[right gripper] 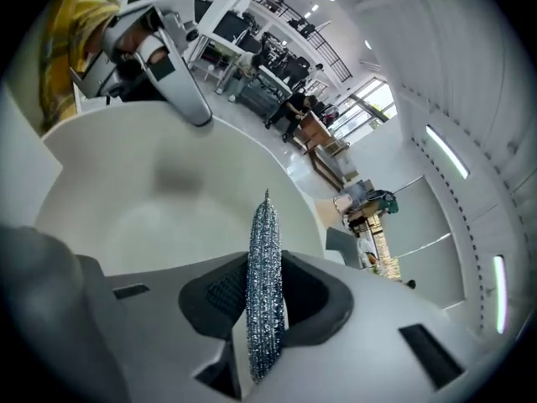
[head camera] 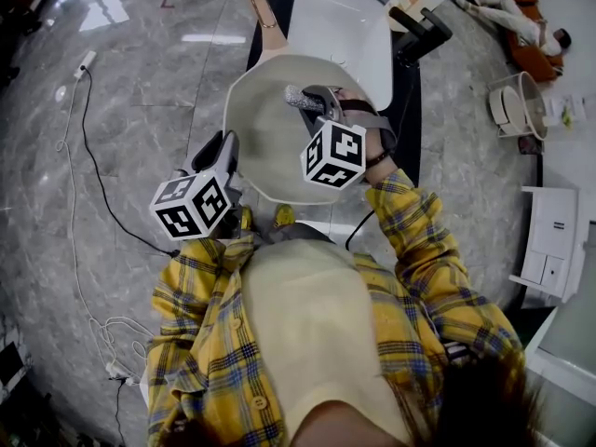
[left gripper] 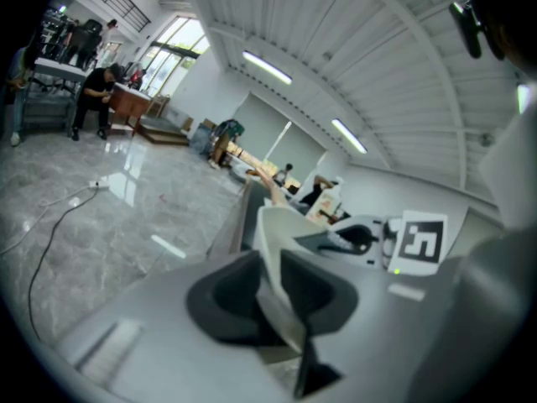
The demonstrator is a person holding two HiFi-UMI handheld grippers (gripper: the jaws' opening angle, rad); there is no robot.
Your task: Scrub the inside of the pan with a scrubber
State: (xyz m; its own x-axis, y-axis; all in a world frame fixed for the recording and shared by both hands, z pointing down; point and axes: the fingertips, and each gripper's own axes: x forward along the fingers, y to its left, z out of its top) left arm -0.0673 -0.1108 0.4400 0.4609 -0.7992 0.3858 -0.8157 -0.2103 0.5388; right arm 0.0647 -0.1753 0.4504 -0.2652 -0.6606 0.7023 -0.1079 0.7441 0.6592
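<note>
A cream pan (head camera: 265,133) with a wooden handle (head camera: 263,12) is held tilted above the floor. My left gripper (head camera: 223,152) is shut on its near-left rim (left gripper: 273,250), which runs up between the jaws. My right gripper (head camera: 315,102) reaches in from the right, shut on a flat silver scrubber (head camera: 303,98). The scrubber (right gripper: 263,284) stands edge-on between the pads, its tip over the pan's pale inside (right gripper: 143,200). In the right gripper view the left gripper (right gripper: 201,117) shows on the far rim. In the left gripper view the right gripper (left gripper: 352,238) shows beyond the rim.
A white basin (head camera: 349,26) sits on a black table (head camera: 408,91) just behind the pan, with a black faucet (head camera: 421,31). A cable (head camera: 88,175) runs over the marble floor at left. White cabinets (head camera: 551,245) stand at right. People sit at desks far off.
</note>
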